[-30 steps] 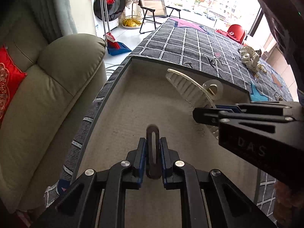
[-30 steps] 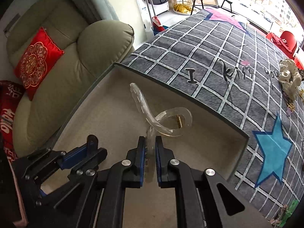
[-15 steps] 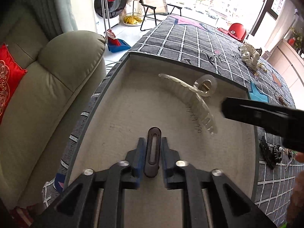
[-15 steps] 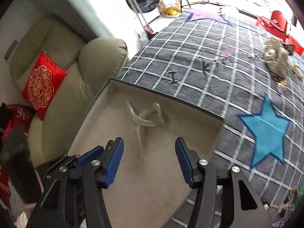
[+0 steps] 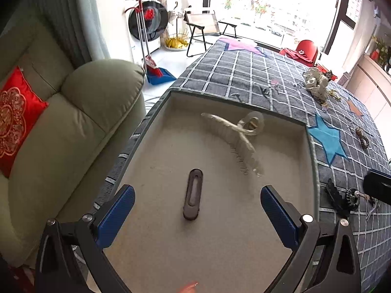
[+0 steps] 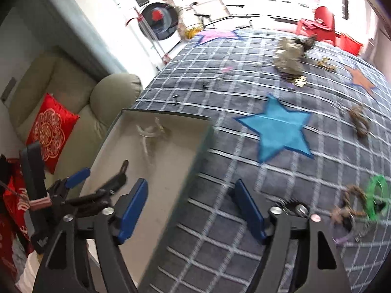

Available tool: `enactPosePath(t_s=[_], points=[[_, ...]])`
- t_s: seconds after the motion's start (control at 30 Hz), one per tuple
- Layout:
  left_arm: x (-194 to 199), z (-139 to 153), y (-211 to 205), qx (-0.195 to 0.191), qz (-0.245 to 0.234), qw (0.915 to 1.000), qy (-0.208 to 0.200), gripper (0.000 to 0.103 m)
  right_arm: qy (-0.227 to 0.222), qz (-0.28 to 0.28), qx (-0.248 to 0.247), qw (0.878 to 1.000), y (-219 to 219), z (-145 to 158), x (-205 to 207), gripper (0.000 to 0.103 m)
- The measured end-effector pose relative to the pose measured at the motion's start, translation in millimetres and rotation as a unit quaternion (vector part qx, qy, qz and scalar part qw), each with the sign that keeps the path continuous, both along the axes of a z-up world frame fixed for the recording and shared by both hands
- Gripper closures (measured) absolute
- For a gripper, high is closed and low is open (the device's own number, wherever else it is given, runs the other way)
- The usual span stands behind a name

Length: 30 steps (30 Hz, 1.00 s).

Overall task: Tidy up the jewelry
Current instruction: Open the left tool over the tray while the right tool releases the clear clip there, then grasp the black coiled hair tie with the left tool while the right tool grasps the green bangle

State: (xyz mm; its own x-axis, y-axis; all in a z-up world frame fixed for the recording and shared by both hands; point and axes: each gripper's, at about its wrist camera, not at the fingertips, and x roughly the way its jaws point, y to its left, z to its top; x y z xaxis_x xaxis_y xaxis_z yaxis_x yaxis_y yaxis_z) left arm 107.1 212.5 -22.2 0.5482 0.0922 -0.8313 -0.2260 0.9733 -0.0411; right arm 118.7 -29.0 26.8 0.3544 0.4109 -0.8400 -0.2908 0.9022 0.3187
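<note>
A shallow beige tray (image 5: 310, 151) sits on a grey checked cloth. A dark oval hair clip (image 5: 193, 197) lies flat in it, just ahead of my open, empty left gripper (image 5: 197, 215). A clear claw hair clip (image 5: 235, 135) lies further back in the tray; it also shows in the right wrist view (image 6: 151, 131). My right gripper (image 6: 191, 210) is open and empty, above the tray's right rim (image 6: 195, 156) and the cloth. Dark hair accessories (image 5: 342, 197) lie on the cloth right of the tray.
A green ring and a tangle of small pieces (image 6: 359, 205) lie on the cloth at the right. A beige scrunchie (image 5: 316, 83) and other small items lie further back. A beige sofa (image 5: 73, 131) with a red cushion stands left of the table.
My left gripper opened and let the dark oval clip down into the tray. My right gripper let go of the clear claw clip, opened, and swung right away from the tray.
</note>
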Motion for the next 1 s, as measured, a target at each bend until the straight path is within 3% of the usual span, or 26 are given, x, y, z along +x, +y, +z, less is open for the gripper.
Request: enactPosePath(t_s=[0.3, 0.53, 0.8, 1.0], points=[[-15, 27, -41, 0.017, -0.027, 0.9993, -0.020, 0.000, -0.011, -0.063, -0.002, 0.998, -84, 5, -40, 0.020], [-19, 41, -88, 0.004, -0.078, 0.9966, -0.026, 0.000, -0.012, -0.133, -0.019, 0.991, -158, 0, -68, 0.020], [-18, 39, -153, 0.008, -0.157, 0.9873, -0.022, 0.000, -0.005, -0.209, -0.028, 0.977, -233, -8, -77, 0.020], [-13, 25, -194, 0.034, -0.201, 0.9788, -0.017, 0.000, 0.007, -0.251, -0.037, 0.967, -273, -22, -76, 0.020]])
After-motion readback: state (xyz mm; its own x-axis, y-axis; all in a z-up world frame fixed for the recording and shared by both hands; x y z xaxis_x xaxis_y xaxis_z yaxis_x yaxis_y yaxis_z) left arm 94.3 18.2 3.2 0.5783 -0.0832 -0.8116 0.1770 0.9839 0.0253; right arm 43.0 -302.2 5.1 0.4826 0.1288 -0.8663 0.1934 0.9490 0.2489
